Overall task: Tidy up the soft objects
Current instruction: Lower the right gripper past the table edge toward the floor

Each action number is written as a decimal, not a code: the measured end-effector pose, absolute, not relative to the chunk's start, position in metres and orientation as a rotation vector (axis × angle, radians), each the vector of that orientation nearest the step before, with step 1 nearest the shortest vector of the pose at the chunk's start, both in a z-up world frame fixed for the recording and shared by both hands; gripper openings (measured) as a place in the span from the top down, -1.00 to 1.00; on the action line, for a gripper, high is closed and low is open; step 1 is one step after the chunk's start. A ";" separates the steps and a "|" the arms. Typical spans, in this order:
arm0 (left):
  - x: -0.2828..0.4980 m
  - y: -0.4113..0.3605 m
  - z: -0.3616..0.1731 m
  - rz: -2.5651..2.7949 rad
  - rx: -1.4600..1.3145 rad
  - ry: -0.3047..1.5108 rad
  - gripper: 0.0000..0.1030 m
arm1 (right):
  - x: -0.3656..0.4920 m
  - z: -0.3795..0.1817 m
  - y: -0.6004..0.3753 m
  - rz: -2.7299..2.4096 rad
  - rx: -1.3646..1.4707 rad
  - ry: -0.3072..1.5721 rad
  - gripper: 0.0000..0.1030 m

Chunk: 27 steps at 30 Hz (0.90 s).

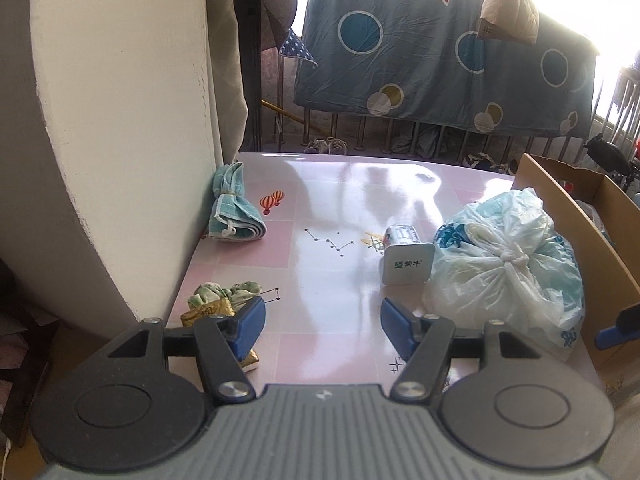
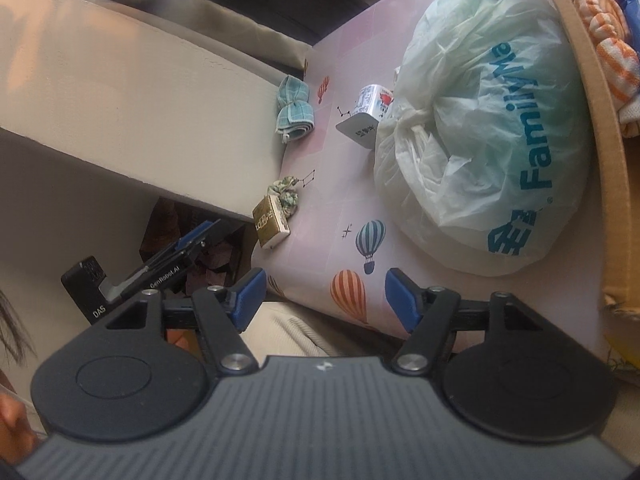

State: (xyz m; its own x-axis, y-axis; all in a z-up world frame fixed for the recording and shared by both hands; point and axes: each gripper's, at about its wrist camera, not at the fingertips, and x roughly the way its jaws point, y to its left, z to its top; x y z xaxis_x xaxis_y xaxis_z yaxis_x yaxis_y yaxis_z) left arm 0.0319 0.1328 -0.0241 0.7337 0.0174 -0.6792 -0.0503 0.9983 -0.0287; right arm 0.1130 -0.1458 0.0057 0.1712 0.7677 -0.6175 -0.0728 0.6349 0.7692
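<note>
Both grippers, left and right, angled tableward, jaws apart.

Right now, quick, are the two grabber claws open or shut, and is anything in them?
Left gripper: open, blue pads apart, nothing between them.
Right gripper: open, blue pads apart, nothing held.

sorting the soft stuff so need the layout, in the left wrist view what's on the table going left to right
green scrunchie over the gold box → rolled teal cloth → white milk carton → knotted plastic bag → cardboard box at the table's right edge.
</note>
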 end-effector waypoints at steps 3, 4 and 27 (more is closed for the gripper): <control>0.026 0.140 -0.023 0.045 -0.060 0.745 -0.27 | 0.107 0.001 -0.140 0.672 0.664 1.293 -0.29; 0.022 0.141 -0.022 0.046 -0.064 0.742 -0.27 | 0.104 0.000 -0.138 0.674 0.657 1.301 -0.29; -0.076 0.162 0.013 -0.015 -0.128 0.613 -0.33 | 0.010 0.074 -0.134 0.573 0.686 1.135 -0.39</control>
